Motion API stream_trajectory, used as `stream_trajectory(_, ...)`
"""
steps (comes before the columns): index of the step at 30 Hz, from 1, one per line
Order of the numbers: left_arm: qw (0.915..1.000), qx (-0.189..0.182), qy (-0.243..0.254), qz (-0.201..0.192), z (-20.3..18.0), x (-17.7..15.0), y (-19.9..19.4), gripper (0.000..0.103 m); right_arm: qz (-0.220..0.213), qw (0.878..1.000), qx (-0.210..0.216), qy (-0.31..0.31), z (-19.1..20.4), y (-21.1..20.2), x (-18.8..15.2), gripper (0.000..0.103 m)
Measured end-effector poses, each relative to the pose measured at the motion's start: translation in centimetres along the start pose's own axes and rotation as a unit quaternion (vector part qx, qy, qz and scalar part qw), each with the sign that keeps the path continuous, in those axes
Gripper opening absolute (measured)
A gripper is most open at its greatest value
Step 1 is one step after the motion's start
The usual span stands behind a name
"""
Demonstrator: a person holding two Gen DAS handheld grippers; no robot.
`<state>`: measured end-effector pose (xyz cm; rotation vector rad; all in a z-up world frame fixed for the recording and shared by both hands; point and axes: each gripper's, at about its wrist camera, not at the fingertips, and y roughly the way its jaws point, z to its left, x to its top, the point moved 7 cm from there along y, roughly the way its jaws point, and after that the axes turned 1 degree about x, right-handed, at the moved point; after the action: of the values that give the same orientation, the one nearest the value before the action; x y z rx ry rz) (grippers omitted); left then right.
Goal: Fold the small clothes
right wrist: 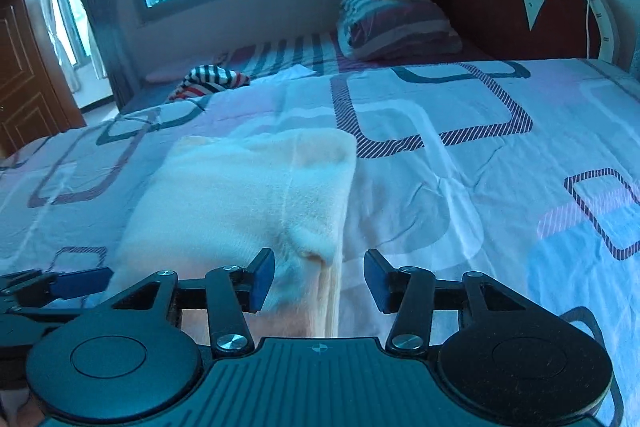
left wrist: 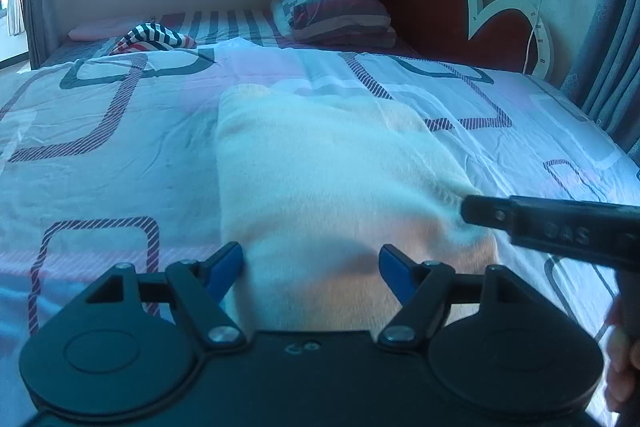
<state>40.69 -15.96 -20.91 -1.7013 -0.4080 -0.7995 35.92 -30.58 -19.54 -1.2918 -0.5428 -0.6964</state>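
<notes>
The left tongs point forward and downward, their two blue-padded fingers spread wide apart with nothing pressed between them. The right tongs point the same way, tilted downward, their blue pads parted and gripping nothing. In the left wrist view, the right tongs reach in from the right edge as a dark bar, with part of the person's hand visible below it at the frame's lower right edge.
</notes>
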Motion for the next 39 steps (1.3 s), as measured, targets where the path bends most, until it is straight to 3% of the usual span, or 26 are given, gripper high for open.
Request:
stream_trajectory(12,0.9998,-0.004,0.008,0.016,-0.4,-2.7,-0.8,0.073,0.048,0.998,0.029,0.033,-0.4,-2.8,-5.0,0.049)
stream_trajectory(13,0.9998,-0.004,0.007,0.017,-0.3,-2.9,-0.8,0.072,0.051,0.998,0.031,0.034,-0.3,-3.0,-5.3,0.046)
stream_trajectory(14,0.9998,-0.006,0.003,0.018,-0.3,-3.1,-0.9,0.072,0.053,0.998,0.033,0.034,-0.2,-3.1,-5.5,0.033)
stream_trajectory(15,0.9998,-0.009,-0.001,0.020,-0.2,-3.3,-0.9,0.072,0.056,0.997,0.036,0.033,0.0,-3.2,-5.9,0.026)
stream_trajectory(19,0.9996,-0.012,-0.004,0.024,-0.2,-3.6,-1.0,0.072,0.059,0.997,0.035,0.042,0.0,-3.3,-6.5,0.025)
stream_trajectory(20,0.9996,-0.012,-0.002,0.025,-0.2,-3.6,-1.0,0.072,0.061,0.997,0.036,0.042,0.2,-3.3,-6.5,0.017)
stream_trajectory(29,0.9996,-0.012,0.000,0.024,-0.7,-3.7,-1.1,0.072,0.075,0.996,0.039,0.039,0.4,-3.3,-6.7,0.016)
stream_trajectory(31,0.9996,-0.012,0.002,0.025,-0.6,-3.8,-1.1,0.072,0.066,0.998,0.023,0.008,0.7,-3.5,-6.5,0.005)
stream_trajectory(39,0.9994,-0.017,0.006,0.030,-1.1,-3.9,-1.1,0.073,0.077,0.997,0.017,0.011,-0.7,-3.4,-7.5,0.001)
